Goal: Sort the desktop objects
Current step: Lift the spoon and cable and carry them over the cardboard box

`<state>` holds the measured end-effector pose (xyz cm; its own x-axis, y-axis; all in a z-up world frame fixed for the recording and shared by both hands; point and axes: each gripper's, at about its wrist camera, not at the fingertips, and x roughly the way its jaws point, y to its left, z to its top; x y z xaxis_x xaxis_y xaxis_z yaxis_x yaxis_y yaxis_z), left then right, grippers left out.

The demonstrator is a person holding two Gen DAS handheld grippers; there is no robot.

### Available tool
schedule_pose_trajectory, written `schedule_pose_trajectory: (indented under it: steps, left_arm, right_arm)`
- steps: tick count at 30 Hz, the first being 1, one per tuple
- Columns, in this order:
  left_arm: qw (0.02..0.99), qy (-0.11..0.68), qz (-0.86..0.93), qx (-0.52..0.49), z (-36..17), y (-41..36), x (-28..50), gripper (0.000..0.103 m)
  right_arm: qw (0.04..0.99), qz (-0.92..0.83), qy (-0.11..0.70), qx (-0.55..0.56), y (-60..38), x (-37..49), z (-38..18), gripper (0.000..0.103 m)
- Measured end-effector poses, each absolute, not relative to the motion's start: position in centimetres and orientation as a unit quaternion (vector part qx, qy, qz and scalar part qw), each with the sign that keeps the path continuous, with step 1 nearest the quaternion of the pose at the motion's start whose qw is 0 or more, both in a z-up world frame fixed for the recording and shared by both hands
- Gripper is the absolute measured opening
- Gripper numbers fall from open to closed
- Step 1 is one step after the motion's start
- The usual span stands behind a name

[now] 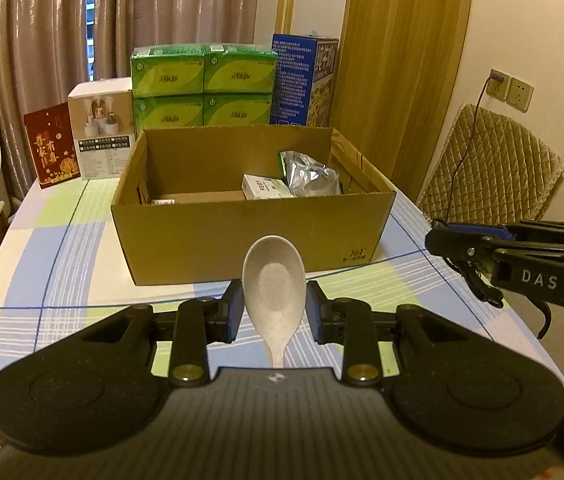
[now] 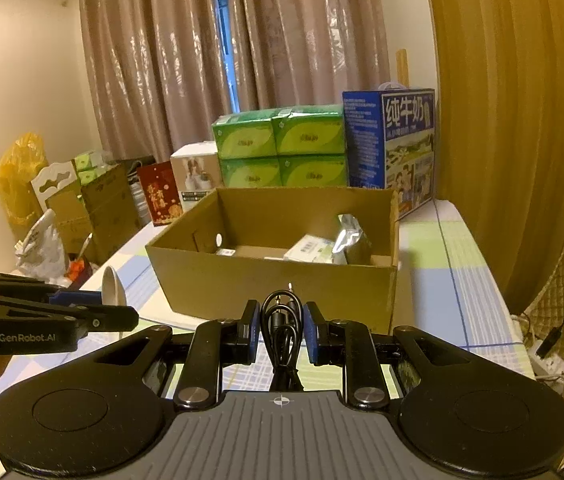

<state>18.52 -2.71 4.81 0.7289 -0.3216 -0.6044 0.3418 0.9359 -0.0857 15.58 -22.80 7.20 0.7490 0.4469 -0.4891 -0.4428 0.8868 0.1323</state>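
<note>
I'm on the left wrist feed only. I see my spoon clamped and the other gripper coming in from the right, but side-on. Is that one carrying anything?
Observer: Yes. The right gripper is shut on a coiled black cable, its plug tips poking up above the fingers.
Operator: What lies left of the table? My feed cuts off there.
Observer: The right wrist view shows a yellow plastic bag against the wall and stacked cardboard cartons on the floor.
Operator: Anything on the box's inner left wall?
Observer: A small round hole shows through the cardboard box on that wall, near the floor of the box.
</note>
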Motion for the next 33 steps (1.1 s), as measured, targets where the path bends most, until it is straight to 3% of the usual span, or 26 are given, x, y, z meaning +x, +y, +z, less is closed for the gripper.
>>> schedule_pose_trajectory:
  steps: [13, 23, 33]
  left_arm:
    - [0.924, 0.331, -0.190, 0.003, 7.7, -1.8, 21.4, 0.027]
    - [0.923, 0.325, -0.208, 0.009, 11.3, -3.0, 29.2, 0.027]
    - [0.923, 0.330, -0.195, -0.003, 12.3, -2.9, 37.4, 0.027]
  right_arm:
    - [0.931, 0.256, 0.260, 0.016, -22.4, 20.9, 11.6, 0.020]
    - [0.928, 0.277, 0.249, 0.025, -20.2, 28.5, 14.8, 0.020]
    - [0.924, 0.268, 0.271, 0.028, -18.8, 35.6, 13.9, 0.020]
